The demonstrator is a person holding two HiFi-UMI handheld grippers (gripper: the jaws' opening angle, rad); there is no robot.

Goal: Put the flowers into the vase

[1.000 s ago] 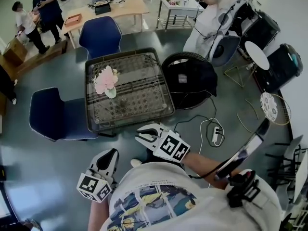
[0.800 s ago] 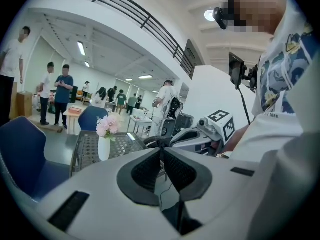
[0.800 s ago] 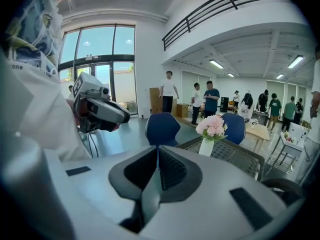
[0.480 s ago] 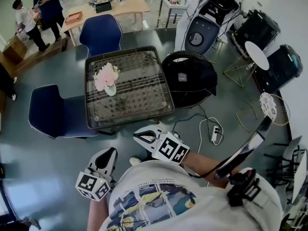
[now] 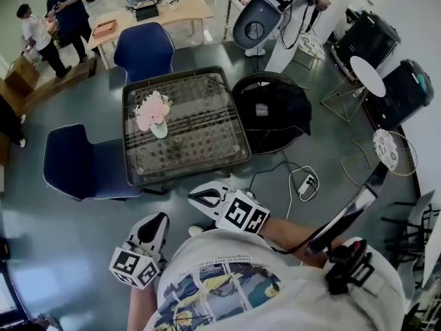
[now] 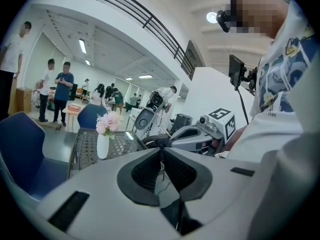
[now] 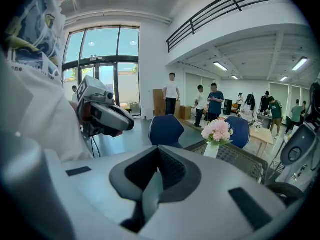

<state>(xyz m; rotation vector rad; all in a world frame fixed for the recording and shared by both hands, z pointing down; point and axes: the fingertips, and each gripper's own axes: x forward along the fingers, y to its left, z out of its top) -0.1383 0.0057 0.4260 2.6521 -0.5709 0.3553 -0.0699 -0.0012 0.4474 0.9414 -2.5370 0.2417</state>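
Pink flowers (image 5: 152,109) stand in a small white vase (image 5: 159,131) on the left part of a mesh-topped glass table (image 5: 207,140). Both grippers hang low in the head view, well short of the table. My left gripper (image 5: 156,219) is shut and empty, and so is my right gripper (image 5: 194,198). In the left gripper view the jaws (image 6: 161,150) meet with nothing between them; the flowers (image 6: 107,123) and vase (image 6: 102,145) stand far ahead. In the right gripper view the shut jaws (image 7: 159,153) point toward the flowers (image 7: 217,130) and vase (image 7: 212,149).
Two blue chairs (image 5: 143,48) (image 5: 72,164) stand behind and left of the table. A black round seat (image 5: 270,114) stands at its right. A power strip with cables (image 5: 304,183) lies on the floor. People (image 5: 65,9) stand by a wooden table (image 5: 172,11) at the back.
My right gripper's jaws have closed and it has drifted slightly left. The left gripper has stayed put. At the back right a person has carried a round grey seat leftwards.
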